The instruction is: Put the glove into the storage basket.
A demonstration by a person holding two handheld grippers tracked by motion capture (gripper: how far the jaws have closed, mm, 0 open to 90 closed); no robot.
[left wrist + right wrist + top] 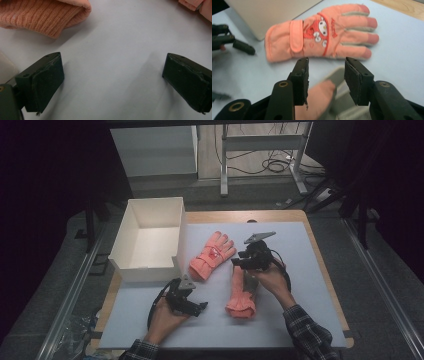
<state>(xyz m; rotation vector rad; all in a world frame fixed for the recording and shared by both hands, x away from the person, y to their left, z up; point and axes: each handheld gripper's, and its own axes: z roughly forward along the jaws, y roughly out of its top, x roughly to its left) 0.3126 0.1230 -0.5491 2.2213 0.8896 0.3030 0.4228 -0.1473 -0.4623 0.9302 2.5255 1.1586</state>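
Two orange-pink gloves lie on the pale mat. One glove, with a cartoon patch, lies flat beside the white box. The other glove lies lengthwise toward me, its knit cuff nearest me. My right gripper hovers over that glove's finger end. Its jaws are parted and a blurred glove finger sits below the gap, with the pads not pressing on it. My left gripper rests low on the mat left of the cuff, jaws wide apart with nothing between them.
An open white box stands at the mat's left rear, its wall close to the patched glove. The wooden table edge borders the mat on the right. Bare mat lies to the right of the gloves and in front of them.
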